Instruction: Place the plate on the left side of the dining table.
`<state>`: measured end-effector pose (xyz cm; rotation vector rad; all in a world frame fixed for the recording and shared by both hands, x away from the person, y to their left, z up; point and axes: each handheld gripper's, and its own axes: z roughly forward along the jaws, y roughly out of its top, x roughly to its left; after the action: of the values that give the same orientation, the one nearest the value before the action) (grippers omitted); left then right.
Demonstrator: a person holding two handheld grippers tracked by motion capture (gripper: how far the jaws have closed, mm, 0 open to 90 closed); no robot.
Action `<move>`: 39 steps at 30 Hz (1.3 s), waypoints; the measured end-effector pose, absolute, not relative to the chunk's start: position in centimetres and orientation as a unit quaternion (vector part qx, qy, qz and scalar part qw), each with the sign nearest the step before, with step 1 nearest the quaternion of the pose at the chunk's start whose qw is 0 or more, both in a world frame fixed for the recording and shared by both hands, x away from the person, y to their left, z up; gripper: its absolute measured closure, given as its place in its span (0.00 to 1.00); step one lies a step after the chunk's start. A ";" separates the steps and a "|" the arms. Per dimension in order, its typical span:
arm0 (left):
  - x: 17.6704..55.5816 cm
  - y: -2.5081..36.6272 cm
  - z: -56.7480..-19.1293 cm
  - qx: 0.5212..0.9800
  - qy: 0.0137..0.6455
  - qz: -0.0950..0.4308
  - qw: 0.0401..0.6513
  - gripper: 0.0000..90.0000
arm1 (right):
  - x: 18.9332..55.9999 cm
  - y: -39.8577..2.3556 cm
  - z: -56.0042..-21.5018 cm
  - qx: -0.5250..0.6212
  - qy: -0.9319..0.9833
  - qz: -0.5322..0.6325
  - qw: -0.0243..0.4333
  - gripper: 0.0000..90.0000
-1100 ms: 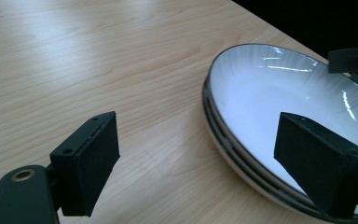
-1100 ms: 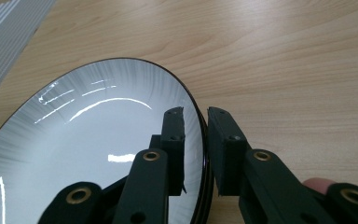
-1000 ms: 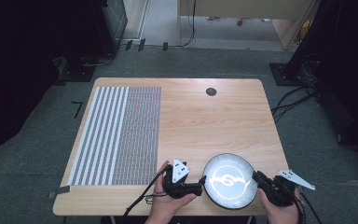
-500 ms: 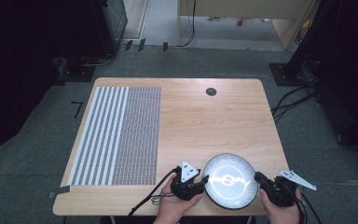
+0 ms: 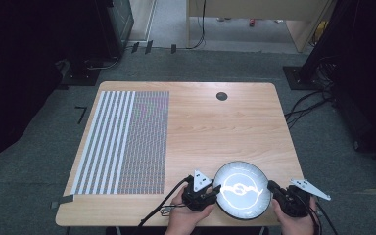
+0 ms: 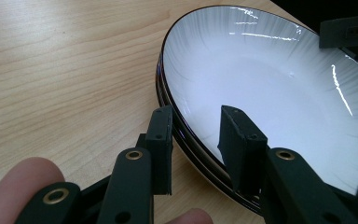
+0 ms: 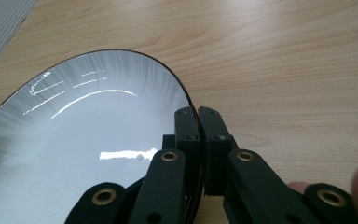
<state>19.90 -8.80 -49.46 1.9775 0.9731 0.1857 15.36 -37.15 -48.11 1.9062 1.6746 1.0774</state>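
Your round white plate with a thin dark rim [image 5: 241,188] sits on the light wooden table [image 5: 210,132], at the near edge, right of centre. Taking the plate as the reference:

Your right gripper [image 5: 275,189] is at the plate's right edge. In the right gripper view its jaws are clamped flat on the plate [image 7: 74,154], one pad inside the rim, one outside, no gap showing. That is a firm pinch on the rim.

Your left gripper [image 5: 214,190] is at the plate's left edge. In the left gripper view its jaws straddle the rim of the plate [image 6: 261,93]: one pad outside over the table [image 6: 65,70], one inside over the white face. They have just been closing, and now stand narrow, with the rim between them. Whether the pads press the rim yet I cannot tell; a gap shows on the inner side.

The plate's rim looks doubled in the left gripper view, like two stacked; cannot tell for sure.

Far left of the plate lies a flat striped grey-and-white mat [image 5: 122,142]. A small round black disc [image 5: 221,96] sits far behind the plate, near the table's back edge.
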 end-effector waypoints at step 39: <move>19.5 -9.3 -49.7 0.802 0.387 0.106 0.442 0.72 | 15.3 -40.1 -48.5 0.712 0.530 0.456 0.059 0.94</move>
<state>19.47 -9.34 -49.68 1.9911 0.9601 0.2630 15.30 -40.08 -48.53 2.1578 1.6046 1.3817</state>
